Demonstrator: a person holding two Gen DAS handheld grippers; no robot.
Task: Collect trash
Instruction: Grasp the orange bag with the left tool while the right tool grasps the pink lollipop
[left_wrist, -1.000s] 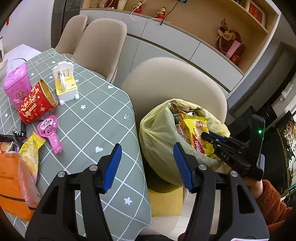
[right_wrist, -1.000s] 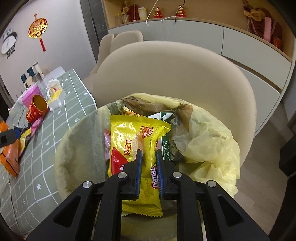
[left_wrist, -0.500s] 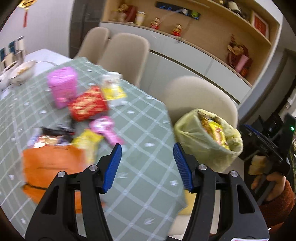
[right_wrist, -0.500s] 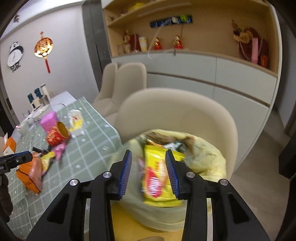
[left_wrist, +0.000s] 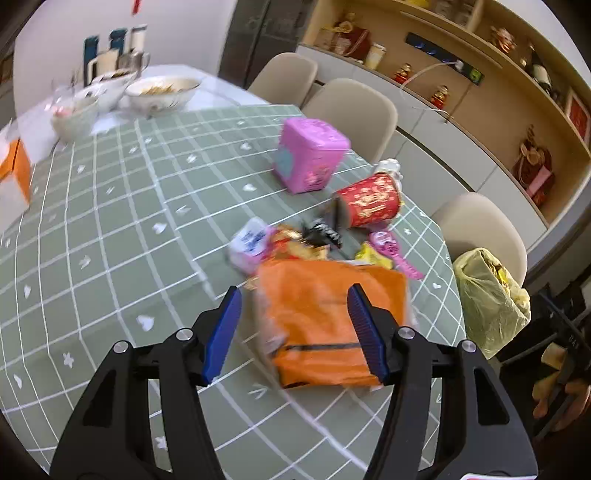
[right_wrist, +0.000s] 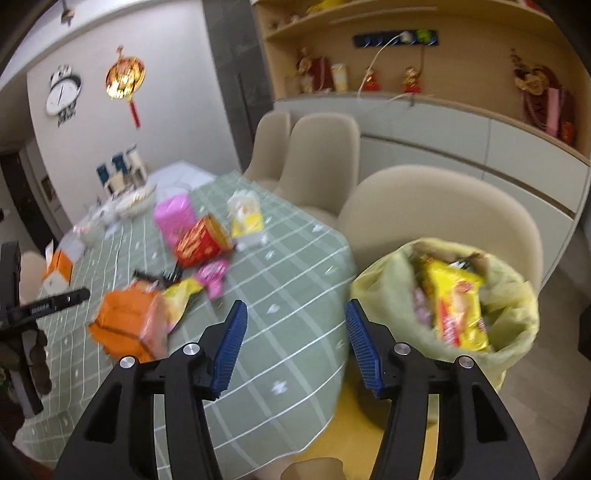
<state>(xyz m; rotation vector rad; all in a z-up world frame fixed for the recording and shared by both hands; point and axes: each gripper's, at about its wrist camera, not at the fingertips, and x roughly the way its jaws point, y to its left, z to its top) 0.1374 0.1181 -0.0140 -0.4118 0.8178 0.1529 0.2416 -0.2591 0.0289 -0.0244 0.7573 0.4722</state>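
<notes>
Released since a second ago, the yellow crinkly snack packet (right_wrist: 458, 306) is lying in the yellow plastic trash bag (right_wrist: 388, 295); right gripper (right_wrist: 295, 343), jaws just opening wide, is holding nothing, while left gripper (left_wrist: 295, 328) is hovering open over the orange plastic bag (left_wrist: 325, 314).

No text is legible in either view. The red cup (left_wrist: 369, 201) carries gold characters, too blurred to read. The yellow snack packet (right_wrist: 460, 310) in the trash bag (right_wrist: 384, 291) shows a red logo, unreadable. Printing on the pink box (left_wrist: 310, 155) and white packet (left_wrist: 251, 242) cannot be made out.
</notes>
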